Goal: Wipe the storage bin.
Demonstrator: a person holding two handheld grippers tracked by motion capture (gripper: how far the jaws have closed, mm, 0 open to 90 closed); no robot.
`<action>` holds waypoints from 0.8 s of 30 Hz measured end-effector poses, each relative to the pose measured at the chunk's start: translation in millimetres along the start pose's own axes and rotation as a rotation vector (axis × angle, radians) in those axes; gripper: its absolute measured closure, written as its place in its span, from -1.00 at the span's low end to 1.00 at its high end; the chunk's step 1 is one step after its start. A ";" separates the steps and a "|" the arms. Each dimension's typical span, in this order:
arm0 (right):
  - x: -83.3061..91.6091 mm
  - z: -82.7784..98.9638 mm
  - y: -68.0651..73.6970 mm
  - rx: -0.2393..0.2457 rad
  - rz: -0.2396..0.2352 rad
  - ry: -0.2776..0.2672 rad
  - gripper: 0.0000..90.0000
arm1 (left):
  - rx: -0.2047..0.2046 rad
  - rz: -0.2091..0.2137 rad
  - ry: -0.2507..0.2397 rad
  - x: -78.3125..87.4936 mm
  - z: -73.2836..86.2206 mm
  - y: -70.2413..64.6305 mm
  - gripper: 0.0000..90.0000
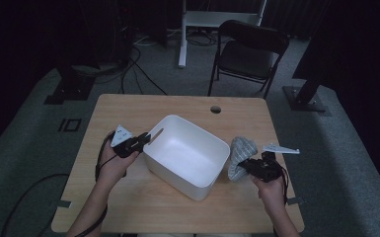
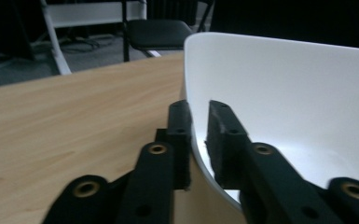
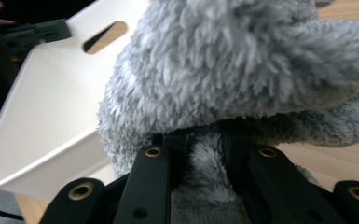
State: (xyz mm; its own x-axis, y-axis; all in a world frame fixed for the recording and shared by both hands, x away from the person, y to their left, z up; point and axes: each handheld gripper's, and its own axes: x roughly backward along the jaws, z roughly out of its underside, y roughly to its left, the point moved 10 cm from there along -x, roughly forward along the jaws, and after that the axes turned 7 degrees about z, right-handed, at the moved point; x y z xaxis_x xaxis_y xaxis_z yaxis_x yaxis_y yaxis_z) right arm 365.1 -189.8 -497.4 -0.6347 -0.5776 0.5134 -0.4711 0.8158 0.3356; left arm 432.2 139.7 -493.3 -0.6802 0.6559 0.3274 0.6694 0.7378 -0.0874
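Observation:
A white plastic bin (image 1: 177, 174) sits slantwise in the middle of the wooden table (image 1: 128, 106). My left gripper (image 1: 145, 138) is at the bin's left end; in the left gripper view its jaws (image 2: 198, 109) straddle the bin's wall (image 2: 284, 93), one outside and one inside, shut on the rim. To the right of the bin, my right gripper (image 1: 242, 167) is shut on a grey fluffy cloth (image 1: 241, 150), held just above the table. In the right gripper view the cloth (image 3: 238, 60) bulges over the jaws (image 3: 204, 135), with the bin (image 3: 51, 107) behind it at the left.
A round cable hole (image 1: 215, 109) lies near the table's far edge. A black folding chair (image 1: 249, 52) and a white desk leg (image 1: 181, 34) stand beyond the table. Bare wood (image 1: 168, 210) lies in front of the bin.

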 end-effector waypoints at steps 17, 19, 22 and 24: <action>-10.9 -8.1 14.3 0.045 0.048 -0.021 0.72 | 0.022 0.016 0.009 -0.5 0.4 -0.6 0.83; -11.3 -7.6 14.2 0.040 0.049 -0.024 0.72 | 0.029 0.015 0.004 -0.8 0.5 -0.6 0.83; -12.0 -6.8 13.5 0.038 0.054 -0.029 0.72 | 0.017 0.007 0.012 -1.9 0.7 -0.9 0.83; -12.4 -6.3 13.1 0.038 0.058 -0.028 0.72 | 0.020 0.007 0.010 -3.4 1.0 -1.5 0.83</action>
State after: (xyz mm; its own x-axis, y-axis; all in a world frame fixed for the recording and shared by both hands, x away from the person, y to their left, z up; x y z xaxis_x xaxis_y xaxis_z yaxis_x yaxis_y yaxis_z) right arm 370.7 -171.8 -494.4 -0.6782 -0.5307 0.5083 -0.4558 0.8464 0.2756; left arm 433.3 136.6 -495.2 -0.6726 0.6591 0.3365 0.6675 0.7366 -0.1085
